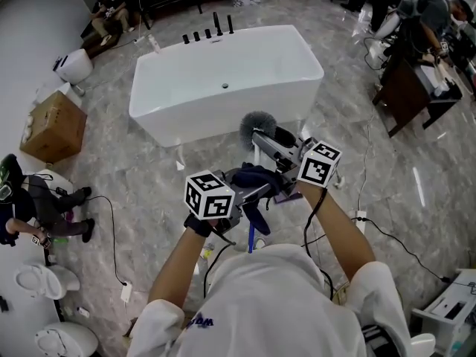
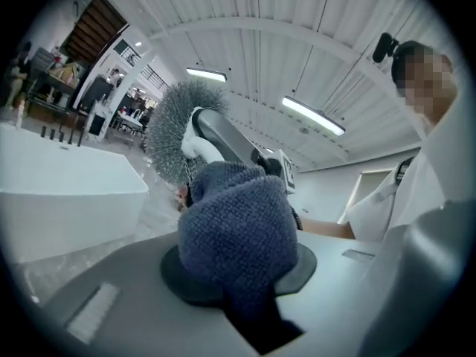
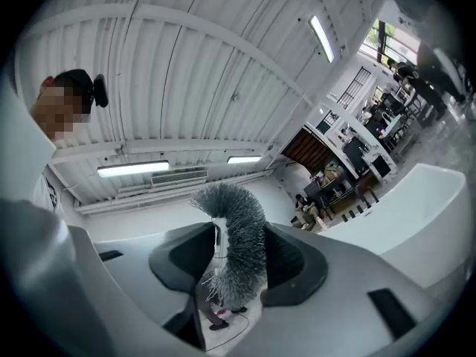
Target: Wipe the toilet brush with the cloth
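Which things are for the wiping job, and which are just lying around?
For the job:
- toilet brush, in the right gripper jaws
- cloth, in the left gripper jaws

Just lying about:
- bathtub
- cardboard box
- toilet
- floor cable

We are in a big workshop-like hall: a bathtub (image 1: 223, 80) and toilets (image 1: 46, 280) stand loose on a marble floor (image 1: 149, 177) among trailing cables (image 1: 113, 236), with people (image 1: 44, 207) at desks (image 1: 416, 95) under a ribbed roof (image 2: 245, 58) with strip lights (image 2: 312, 115).
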The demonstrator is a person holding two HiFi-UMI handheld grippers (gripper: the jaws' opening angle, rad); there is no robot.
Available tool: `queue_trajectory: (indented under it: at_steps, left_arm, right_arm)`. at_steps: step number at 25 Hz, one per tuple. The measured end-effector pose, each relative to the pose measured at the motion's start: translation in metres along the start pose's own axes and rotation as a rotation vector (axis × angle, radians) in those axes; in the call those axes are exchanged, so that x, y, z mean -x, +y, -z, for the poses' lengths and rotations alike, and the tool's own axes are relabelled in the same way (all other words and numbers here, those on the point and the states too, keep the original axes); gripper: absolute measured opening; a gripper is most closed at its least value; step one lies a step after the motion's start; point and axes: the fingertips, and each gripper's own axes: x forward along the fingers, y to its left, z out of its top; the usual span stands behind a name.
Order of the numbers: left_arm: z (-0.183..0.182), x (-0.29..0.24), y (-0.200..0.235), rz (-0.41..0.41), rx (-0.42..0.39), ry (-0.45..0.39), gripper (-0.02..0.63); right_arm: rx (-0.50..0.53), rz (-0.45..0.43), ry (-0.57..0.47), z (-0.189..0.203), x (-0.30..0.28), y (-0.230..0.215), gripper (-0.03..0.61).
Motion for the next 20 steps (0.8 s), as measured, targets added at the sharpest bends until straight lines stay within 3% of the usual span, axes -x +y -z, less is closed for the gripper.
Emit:
queue_trajectory:
  at_steps: [3, 8, 15, 20]
  left_arm:
    - [0.003, 0.0, 0.006, -0.067, -0.042, 0.018, 0.089]
    - [0.01, 0.0, 0.009, -0.099, -0.058, 0.034, 0.091]
    - [0.029, 0.011, 0.006, -0.091, -0.069, 0.045, 0.092]
    - [0.019, 0.008, 0.015, -0.242, -0.11, 0.005, 0.092]
  right_arm:
    - [0.068, 0.041, 0.006, -0.005, 0.001, -0.001, 0.201]
    - [0.116, 0.094, -0.014, -0.02, 0.005, -0.006, 0.201]
    - [0.121, 0.126, -0.046, -0.036, 0.014, -0.009, 0.201]
    - [0.057, 0.163, -0.09, -0.036, 0.018, -0.018, 0.204]
